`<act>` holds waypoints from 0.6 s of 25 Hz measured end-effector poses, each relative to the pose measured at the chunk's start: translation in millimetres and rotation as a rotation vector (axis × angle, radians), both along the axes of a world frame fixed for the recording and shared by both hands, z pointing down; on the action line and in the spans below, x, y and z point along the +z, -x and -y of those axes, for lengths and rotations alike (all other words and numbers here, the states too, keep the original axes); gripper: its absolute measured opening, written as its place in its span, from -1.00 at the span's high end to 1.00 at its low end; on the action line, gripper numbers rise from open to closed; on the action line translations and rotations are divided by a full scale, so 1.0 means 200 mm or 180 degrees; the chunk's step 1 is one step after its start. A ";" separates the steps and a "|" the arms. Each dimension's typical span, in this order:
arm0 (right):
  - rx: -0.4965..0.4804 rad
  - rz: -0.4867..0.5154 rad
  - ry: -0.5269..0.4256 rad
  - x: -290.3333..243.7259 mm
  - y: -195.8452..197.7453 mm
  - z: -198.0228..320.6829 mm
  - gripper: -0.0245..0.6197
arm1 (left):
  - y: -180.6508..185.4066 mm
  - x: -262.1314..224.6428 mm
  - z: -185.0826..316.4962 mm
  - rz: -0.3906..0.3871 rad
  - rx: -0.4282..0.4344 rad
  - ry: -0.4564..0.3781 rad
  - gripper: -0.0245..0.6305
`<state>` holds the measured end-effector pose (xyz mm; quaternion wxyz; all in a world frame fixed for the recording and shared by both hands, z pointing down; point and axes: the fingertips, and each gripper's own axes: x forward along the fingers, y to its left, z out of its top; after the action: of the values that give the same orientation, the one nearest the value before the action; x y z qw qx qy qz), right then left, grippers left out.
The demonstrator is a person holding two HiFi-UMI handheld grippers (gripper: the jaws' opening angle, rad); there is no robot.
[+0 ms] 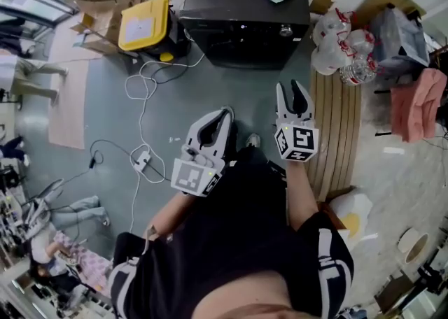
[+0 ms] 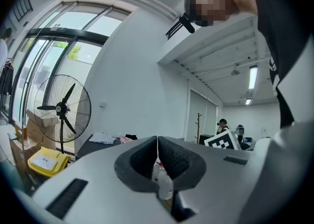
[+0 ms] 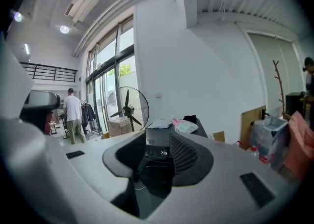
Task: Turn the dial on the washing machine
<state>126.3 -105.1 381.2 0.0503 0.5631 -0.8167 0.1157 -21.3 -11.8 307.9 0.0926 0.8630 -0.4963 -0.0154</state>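
Head view: left gripper (image 1: 225, 113) clenched and empty. Right gripper (image 1: 291, 91) spread, holding nothing. Washing machine (image 1: 245, 13) sits well ahead of both sets of fingertips, dial (image 1: 285, 31) at its front right corner.
Left gripper view: fingers (image 2: 142, 159) pressed together, nothing between.
Right gripper view: fingers (image 3: 189, 154) apart, released. Washing machine is far off, framed between them.
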 end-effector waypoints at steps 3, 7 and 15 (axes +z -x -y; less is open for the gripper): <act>0.0036 -0.0024 0.0034 0.11 -0.01 0.23 0.41 | -0.01 0.04 0.23 -0.0076 0.0066 -0.0011 0.85; 0.0107 -0.0141 0.0153 0.28 -0.03 0.54 0.41 | -0.02 0.08 0.53 -0.0060 0.0174 -0.0038 0.85; 0.0304 -0.0493 0.0538 0.87 -0.05 1.16 0.37 | 0.01 0.29 1.05 -0.0067 0.0409 0.0045 0.85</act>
<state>135.4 -337.6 555.1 0.1550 0.6024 -0.7699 0.1426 -22.9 -221.6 364.9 0.1047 0.8922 -0.4391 -0.0151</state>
